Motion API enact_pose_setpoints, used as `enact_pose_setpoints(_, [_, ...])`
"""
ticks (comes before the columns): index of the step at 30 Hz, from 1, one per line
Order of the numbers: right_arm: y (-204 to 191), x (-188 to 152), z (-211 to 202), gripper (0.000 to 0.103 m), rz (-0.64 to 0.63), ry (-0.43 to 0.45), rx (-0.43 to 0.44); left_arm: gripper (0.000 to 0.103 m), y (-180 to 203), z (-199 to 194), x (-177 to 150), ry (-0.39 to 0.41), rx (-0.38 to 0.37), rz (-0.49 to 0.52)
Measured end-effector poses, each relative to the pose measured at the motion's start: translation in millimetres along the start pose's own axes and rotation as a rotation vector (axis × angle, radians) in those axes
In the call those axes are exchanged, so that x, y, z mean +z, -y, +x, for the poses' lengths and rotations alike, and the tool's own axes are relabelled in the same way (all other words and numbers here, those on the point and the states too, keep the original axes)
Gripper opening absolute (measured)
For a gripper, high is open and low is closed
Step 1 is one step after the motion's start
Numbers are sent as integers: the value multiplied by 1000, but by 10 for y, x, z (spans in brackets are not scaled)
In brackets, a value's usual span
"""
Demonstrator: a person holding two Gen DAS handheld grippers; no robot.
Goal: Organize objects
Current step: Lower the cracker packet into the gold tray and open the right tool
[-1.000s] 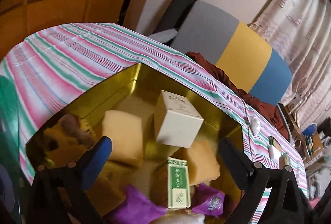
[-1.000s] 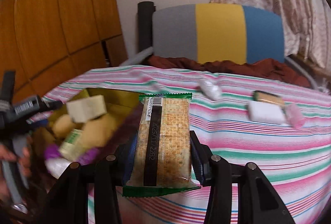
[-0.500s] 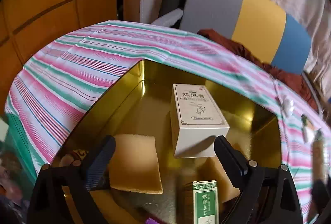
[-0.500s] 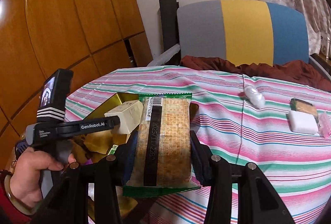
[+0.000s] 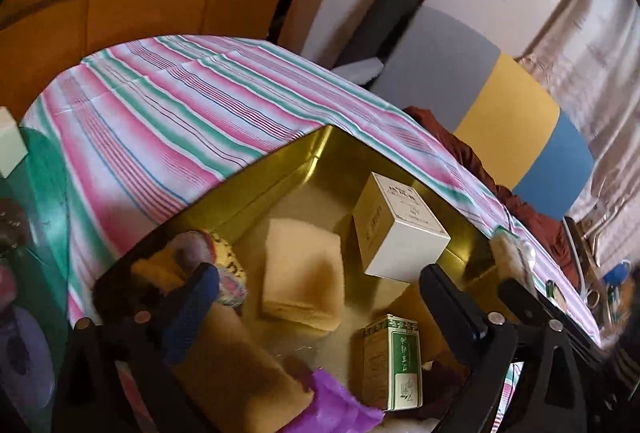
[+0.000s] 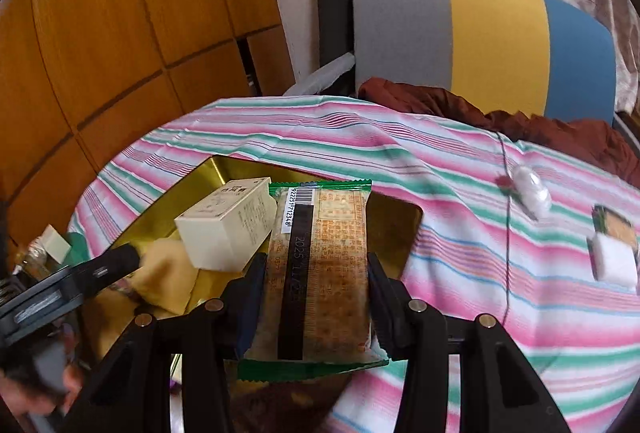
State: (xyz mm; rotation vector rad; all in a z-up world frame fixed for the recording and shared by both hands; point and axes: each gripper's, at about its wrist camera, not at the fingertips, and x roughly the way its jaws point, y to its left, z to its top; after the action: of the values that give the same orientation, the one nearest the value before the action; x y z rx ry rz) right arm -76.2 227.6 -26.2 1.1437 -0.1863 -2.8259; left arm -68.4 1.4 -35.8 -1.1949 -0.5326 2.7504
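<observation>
Left wrist view, scene: The left gripper (image 5: pixel 320 297) hovers over a gold tin (image 5: pixel 320 149) that sits on the desk (image 5: pixel 160 105), which wears a striped cloth.
Left wrist view, tin contents: A white box (image 5: pixel 400 229) leans on its edge, a tan sponge (image 5: pixel 302 273) lies beside it, and a green carton (image 5: pixel 394 361) and a purple packet (image 5: pixel 340 405) sit nearer the camera.
Left wrist view, jaws: Spread wide and empty; they narrowed a little, then have just opened again, with nothing pinched between them.
Right wrist view, scene: The right gripper (image 6: pixel 316 273) carries a cracker packet (image 6: pixel 320 273) upright above the near right part of the tin.
Right wrist view, jaws: Partly closed, pinching the packet's two long sides.
Right wrist view, desk: A white wrapped sweet (image 6: pixel 530 189) and a white block (image 6: pixel 614 261) lie well apart from the tin.
Step in hand, judgement: Placing the packet in the tin.
Doing it well: Lower it into the bare floor to the right of the white box, lay it flat, and keep it clear of the left gripper before letting go.
</observation>
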Motion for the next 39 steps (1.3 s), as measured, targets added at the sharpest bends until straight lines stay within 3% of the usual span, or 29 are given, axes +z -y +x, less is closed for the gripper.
enact_pose_setpoints(6, [58, 53, 75, 53, 16, 2, -84, 103, -70, -102, -62, 20, 10, -28])
enact_pose_setpoints(14, [309, -94, -249, 53, 120, 50, -36, 103, -138, -258, -109, 84, 0, -102])
enact_pose_setpoints(20, [470, -262, -448, 54, 179, 61, -32, 103, -51, -301, -222, 49, -37, -101])
enact_pose_setpoints(29, [903, -534, -616, 54, 265, 36, -81, 103, 559, -467, -519, 38, -140, 131])
enact_pose_setpoints(39, [1559, -953, -778, 54, 391, 6, -171, 103, 1296, -490, -1036, -56, -272, 363])
